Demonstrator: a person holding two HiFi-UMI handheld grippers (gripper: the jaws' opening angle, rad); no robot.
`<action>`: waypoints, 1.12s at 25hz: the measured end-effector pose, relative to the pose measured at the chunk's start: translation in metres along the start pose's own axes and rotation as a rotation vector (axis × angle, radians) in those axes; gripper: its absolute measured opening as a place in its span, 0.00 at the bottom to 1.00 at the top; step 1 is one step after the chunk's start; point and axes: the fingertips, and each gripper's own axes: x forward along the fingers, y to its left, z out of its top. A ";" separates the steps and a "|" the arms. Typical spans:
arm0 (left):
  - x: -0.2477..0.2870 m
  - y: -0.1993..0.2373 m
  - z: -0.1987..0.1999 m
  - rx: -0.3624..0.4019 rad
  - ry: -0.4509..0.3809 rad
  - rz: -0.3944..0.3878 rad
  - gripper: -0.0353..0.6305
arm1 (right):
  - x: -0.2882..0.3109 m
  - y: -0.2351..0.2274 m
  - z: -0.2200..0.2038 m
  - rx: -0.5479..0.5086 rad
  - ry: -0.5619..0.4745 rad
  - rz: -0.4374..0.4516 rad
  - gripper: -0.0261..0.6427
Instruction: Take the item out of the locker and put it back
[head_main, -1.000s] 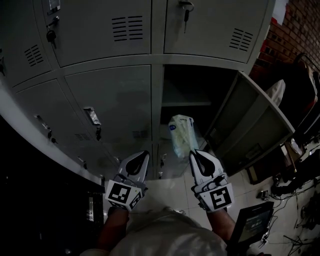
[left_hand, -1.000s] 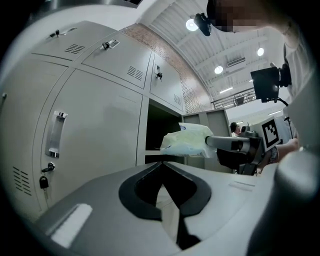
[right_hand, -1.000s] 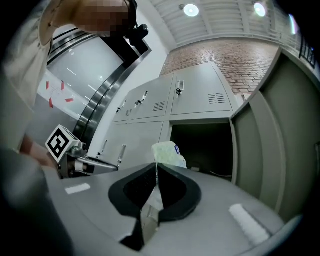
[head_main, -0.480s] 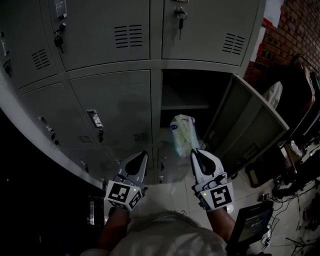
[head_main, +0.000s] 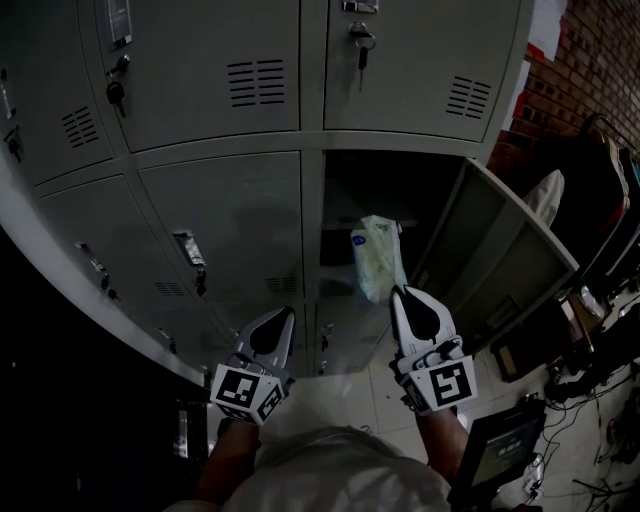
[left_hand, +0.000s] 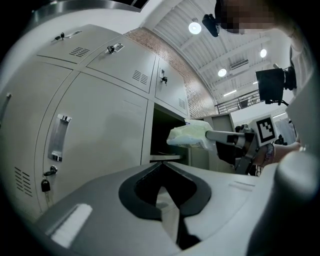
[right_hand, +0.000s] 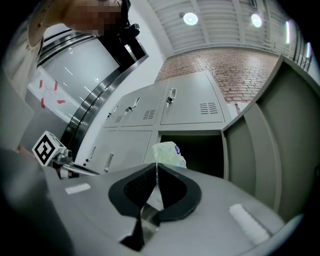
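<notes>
- Counting first: how many of each?
- Two grippers, one bag (head_main: 378, 258), one locker compartment (head_main: 400, 185) open, its one door (head_main: 510, 250) swung out to the right.
- Jaws?
- Right gripper (head_main: 402, 297): jaws closed, pinching the bag's near edge. The bag sticks out far of them, at the mouth of the open compartment. Left gripper (head_main: 288, 315): jaws closed, empty, left of the right one, facing a shut door.
- Change from a second ago?
- Bag is higher. Its top now overlaps the shelf (head_main: 335, 228) edge, where before it sat below. Left gripper is about the same.
</notes>
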 end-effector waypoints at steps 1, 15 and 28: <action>0.002 0.001 -0.002 -0.002 0.003 -0.004 0.06 | 0.007 -0.008 0.004 -0.010 -0.009 -0.006 0.04; 0.021 0.047 -0.018 -0.022 0.036 0.064 0.06 | 0.142 -0.078 -0.028 -0.078 0.074 -0.012 0.05; 0.048 0.061 -0.023 -0.027 0.067 0.079 0.06 | 0.164 -0.089 -0.088 -0.087 0.165 -0.007 0.18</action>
